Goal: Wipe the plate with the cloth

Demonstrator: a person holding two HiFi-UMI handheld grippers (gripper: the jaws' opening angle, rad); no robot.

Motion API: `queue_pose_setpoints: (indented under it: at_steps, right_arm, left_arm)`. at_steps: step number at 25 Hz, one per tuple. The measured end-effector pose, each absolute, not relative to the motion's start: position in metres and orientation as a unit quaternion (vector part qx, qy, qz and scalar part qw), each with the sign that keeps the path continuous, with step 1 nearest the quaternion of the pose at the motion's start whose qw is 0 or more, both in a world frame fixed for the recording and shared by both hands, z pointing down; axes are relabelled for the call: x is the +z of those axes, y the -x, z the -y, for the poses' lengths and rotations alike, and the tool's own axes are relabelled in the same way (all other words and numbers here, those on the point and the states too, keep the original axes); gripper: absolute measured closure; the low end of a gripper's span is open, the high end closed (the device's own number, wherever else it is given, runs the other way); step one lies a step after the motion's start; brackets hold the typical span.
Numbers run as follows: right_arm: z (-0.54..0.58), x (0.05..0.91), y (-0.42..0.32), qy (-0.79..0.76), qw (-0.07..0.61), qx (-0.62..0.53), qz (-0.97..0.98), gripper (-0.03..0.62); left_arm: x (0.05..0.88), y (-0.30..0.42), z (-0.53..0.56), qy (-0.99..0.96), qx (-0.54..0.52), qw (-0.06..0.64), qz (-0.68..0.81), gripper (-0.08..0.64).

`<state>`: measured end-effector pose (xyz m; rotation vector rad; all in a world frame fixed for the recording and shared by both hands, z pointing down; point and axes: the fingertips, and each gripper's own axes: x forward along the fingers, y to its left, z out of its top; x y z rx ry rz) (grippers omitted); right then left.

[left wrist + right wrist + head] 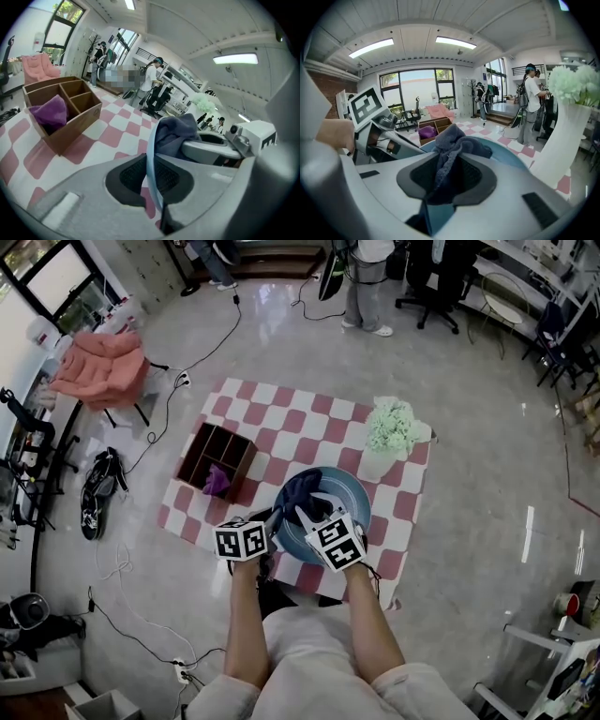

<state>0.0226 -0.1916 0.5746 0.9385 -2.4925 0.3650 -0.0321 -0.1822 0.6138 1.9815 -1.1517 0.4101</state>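
A light blue plate (pixel 352 498) is over the near middle of the checkered table (pixel 281 418). A dark blue cloth (pixel 305 493) lies bunched on it. My left gripper (pixel 274 519) is shut on the plate's near left rim. In the left gripper view the thin blue plate rim (pixel 151 159) runs edge-on between the pads of the left gripper (pixel 152 176). My right gripper (pixel 307 514) is shut on the cloth. In the right gripper view the cloth (pixel 457 140) rises in a fold out of the right gripper (pixel 447 176), with the plate (pixel 506 157) behind it.
A wooden divided box (pixel 216 457) with a purple cloth (pixel 217 482) in it stands left of the plate. A white vase of pale flowers (pixel 389 432) stands at the table's far right. People stand on the floor beyond the table, and cables lie there.
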Motion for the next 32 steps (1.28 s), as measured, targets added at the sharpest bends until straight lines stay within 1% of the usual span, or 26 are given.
queue_pose_setpoints:
  at_steps: [6,9,14,32]
  right_arm:
    - [0.195,0.561,-0.016,-0.363,0.227,0.086,0.900,0.486]
    - [0.197,0.556,-0.019,-0.373,0.219,0.082,0.898,0.486]
    - [0.203,0.554,-0.022,-0.394,0.234,0.052,0.887,0.486]
    - [0.221,0.551,-0.067,-0.452,0.231,0.071,0.858,0.483]
  left_arm:
    - [0.594,0.007,0.184,-0.808,0.172,0.352,0.440,0.534]
    - [0.589,0.005,0.183,-0.811,0.177,0.344,0.439,0.534]
    - [0.584,0.005,0.188,-0.819,0.183,0.329,0.433,0.534]
    - [0.575,-0.003,0.189,-0.835,0.184,0.309,0.416,0.532]
